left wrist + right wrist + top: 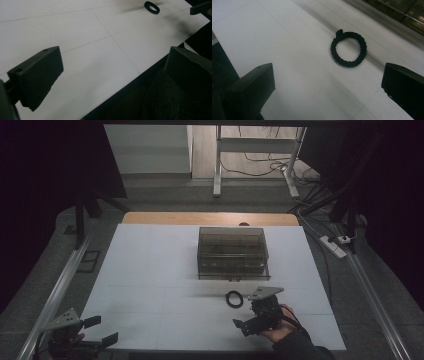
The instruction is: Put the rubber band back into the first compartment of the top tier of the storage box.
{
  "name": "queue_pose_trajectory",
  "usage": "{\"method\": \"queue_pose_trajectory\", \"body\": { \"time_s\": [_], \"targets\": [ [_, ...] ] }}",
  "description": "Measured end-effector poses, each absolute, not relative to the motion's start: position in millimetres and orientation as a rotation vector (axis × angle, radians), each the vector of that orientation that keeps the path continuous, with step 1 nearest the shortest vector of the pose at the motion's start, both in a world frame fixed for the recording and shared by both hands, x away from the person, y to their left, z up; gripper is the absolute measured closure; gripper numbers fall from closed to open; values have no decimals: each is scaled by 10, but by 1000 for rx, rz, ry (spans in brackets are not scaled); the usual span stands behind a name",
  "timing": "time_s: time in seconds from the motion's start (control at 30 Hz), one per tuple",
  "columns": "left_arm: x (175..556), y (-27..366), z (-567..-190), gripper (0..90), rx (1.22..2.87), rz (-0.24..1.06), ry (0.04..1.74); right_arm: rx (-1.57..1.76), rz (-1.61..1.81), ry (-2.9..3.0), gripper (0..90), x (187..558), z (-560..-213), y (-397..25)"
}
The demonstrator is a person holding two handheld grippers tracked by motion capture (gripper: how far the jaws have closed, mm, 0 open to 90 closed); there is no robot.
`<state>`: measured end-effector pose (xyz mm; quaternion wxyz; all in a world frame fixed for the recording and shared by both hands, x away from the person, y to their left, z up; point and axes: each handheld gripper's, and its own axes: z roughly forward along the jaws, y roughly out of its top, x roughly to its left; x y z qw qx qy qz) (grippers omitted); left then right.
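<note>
A black braided ring (pixel 234 298) lies flat on the white table (pixel 150 270), just in front of a smoky clear plastic box (pixel 232 252) with its lid down. My right gripper (pixel 246 320), held in a hand, hovers a short way to the ring's near right with its jaws wide apart and nothing between them. In the right gripper view the ring (pixel 348 48) lies ahead of that gripper (pixel 328 87), between the lines of the two jaws. My left gripper (pixel 101 330) is open and holds nothing at the table's near left corner; from it (pixel 112 72) the ring (pixel 152 7) looks far off.
The box's front edge (pixel 402 10) crosses the top right of the right gripper view. Metal rails (pixel 55 295) run along both sides of the table. A power strip (pixel 334 245) and cables lie on the floor at the right. A desk frame (pixel 218 165) stands beyond.
</note>
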<state>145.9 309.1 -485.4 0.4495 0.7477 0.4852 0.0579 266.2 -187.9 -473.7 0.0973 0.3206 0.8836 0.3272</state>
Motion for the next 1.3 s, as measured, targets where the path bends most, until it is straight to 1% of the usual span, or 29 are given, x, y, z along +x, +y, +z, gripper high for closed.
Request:
{"method": "queue_pose_trajectory", "body": {
  "time_s": [0.6, 0.73, 0.9, 1.0, 1.03, 1.3],
  "targets": [
    [1465, 3097, -4857, 9, 1846, 138, 1200, 860, 910, 2693, 0, 2810, -4910, -1588],
    [1465, 3099, -4857, 9, 1845, 136, 1199, 839, 887, 2717, 16, 2848, -4976, -1540],
    [1468, 3097, -4857, 9, 1847, 136, 1200, 801, 869, 2744, 60, 2885, -5043, -1489],
    [1466, 3096, -4857, 10, 1847, 137, 1201, 784, 859, 2747, 71, 2918, -5075, -1468],
    [1466, 3096, -4857, 10, 1847, 137, 1201, 776, 854, 2758, 100, 2935, -5088, -1463],
    [1468, 3097, -4858, 12, 1849, 136, 1201, 758, 798, 2792, 240, 2998, -5170, -1434]
  ]
}}
